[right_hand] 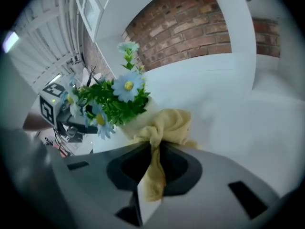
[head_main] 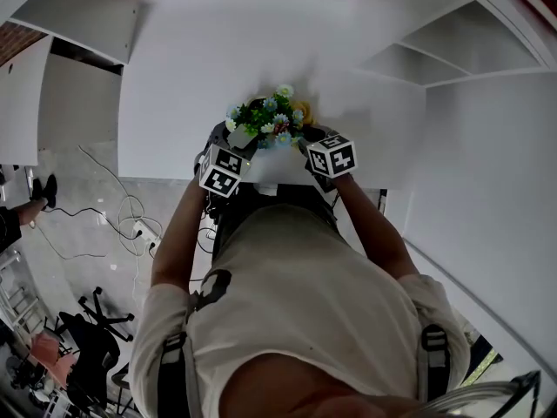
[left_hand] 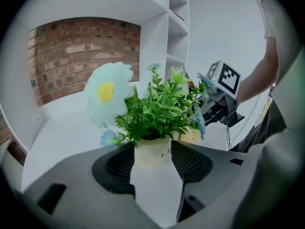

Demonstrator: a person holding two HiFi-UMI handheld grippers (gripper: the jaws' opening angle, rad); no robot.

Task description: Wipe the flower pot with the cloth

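The flower pot (left_hand: pixel 155 175) stands on the white worktop (head_main: pixel 218 68) in the middle of the head view, its flowers (head_main: pixel 265 122) just above both tools; the left tool (left_hand: pixel 152 151) clamps the pot's sides between its pads; the right tool (right_hand: pixel 153 151) is closed on the yellow cloth (right_hand: pixel 169 123), bunched against the pot's side at centre frame.

One flower pot (left_hand: pixel 151 160), one yellow cloth (right_hand: pixel 164 124), one white tabletop (right_hand: pixel 228 109), and two claws: left claw (left_hand: pixel 152 149), right claw (right_hand: pixel 155 151).
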